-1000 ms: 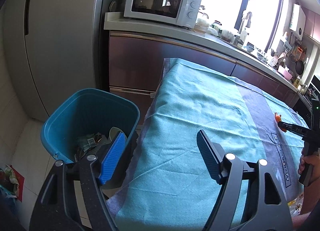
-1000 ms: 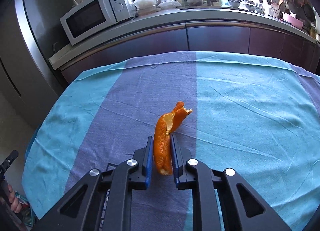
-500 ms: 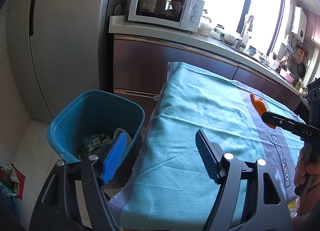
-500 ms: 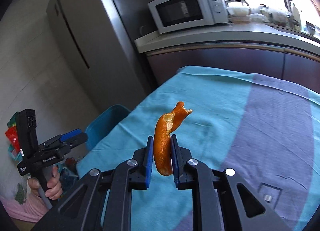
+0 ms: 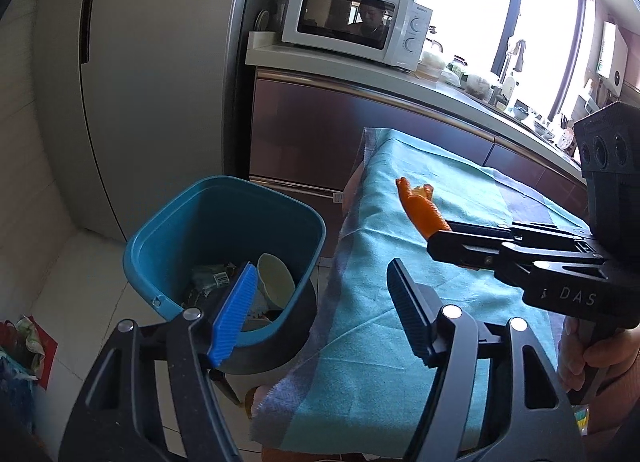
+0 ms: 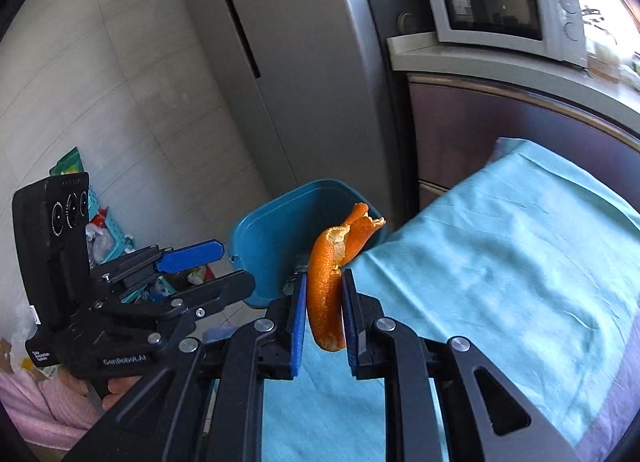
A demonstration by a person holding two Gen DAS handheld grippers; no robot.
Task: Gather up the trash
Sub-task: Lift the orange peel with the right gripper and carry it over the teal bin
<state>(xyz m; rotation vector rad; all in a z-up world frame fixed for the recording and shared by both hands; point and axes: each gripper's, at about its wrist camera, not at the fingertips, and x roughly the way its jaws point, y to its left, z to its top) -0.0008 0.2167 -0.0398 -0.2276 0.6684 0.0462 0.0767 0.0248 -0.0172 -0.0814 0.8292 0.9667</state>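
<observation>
Orange peel (image 6: pixel 328 290) clamped in R tool (image 6: pixel 323 326), near blue bin (image 6: pixel 280 229)

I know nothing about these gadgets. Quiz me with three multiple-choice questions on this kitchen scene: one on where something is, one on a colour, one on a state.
1. Where does the bin stand?
A. on the counter
B. on the floor beside the table
C. on the table

2. What colour is the peel?
A. orange
B. green
C. white

3. How do the right tongs stand?
A. wide open, empty
B. shut on the peel
C. shut on a cup

Key: 1 B, the bin sits on floor tiles next to the cloth-covered table's end. 2 A, the strip is bright orange with a pale inside. 3 B, both pads press the peel's sides.
</observation>
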